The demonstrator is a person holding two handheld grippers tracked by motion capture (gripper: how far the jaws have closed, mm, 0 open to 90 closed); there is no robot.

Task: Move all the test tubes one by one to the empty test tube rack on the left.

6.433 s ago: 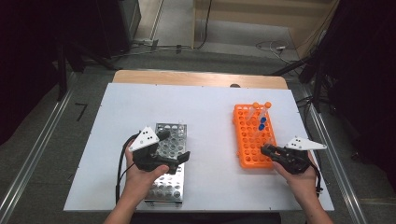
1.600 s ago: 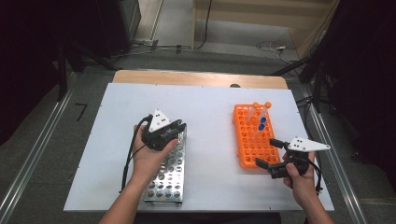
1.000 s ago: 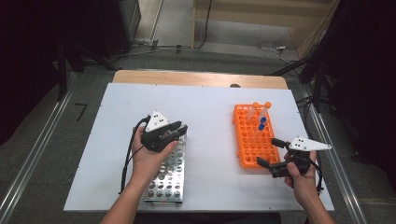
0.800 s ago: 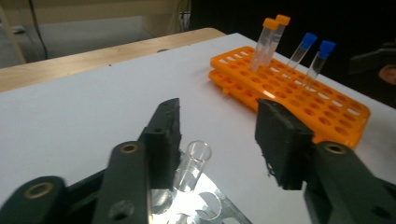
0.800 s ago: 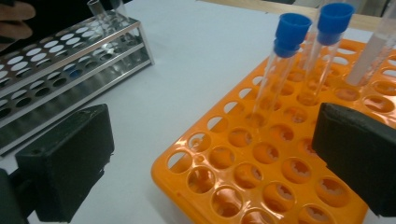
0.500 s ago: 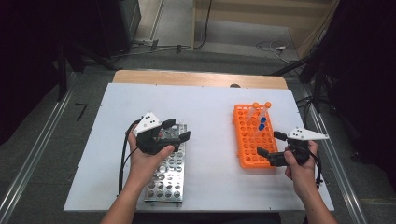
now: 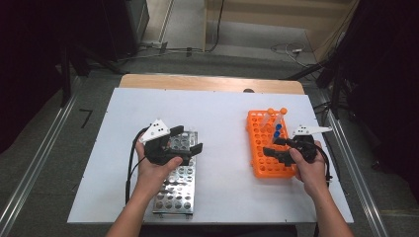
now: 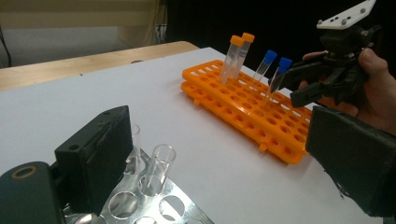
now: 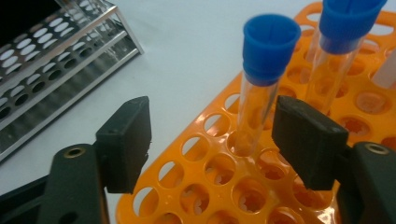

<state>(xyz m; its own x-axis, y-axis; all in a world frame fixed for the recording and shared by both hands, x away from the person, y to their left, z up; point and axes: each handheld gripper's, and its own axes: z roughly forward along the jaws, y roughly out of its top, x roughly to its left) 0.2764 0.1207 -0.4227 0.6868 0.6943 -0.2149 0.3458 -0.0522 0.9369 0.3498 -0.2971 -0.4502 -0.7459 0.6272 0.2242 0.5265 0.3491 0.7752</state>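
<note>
An orange tube rack (image 7: 262, 158) lies at the table's right and holds two orange-capped tubes (image 7: 276, 112) and two blue-capped tubes (image 7: 277, 130). My right gripper (image 7: 273, 146) is open over this rack. In the right gripper view the nearer blue-capped tube (image 9: 266, 70) stands in its hole between the two jaws of the right gripper (image 9: 215, 121), touching neither. My left gripper (image 7: 187, 139) hangs open over the far end of a metal rack (image 7: 175, 190). Two clear uncapped tubes (image 8: 158, 167) stand in that rack beside the left jaw of the left gripper (image 8: 217, 140).
The white table top (image 7: 222, 113) has bare room between the two racks and behind them. A wooden board (image 7: 207, 83) runs along the far edge. Dark equipment and cables lie on the floor beyond. The metal rack (image 9: 42, 56) also appears in the right gripper view.
The right gripper has moved forward along the orange rack until its jaws straddle a blue-capped tube. The left gripper has turned a little over the metal rack and stays open.
</note>
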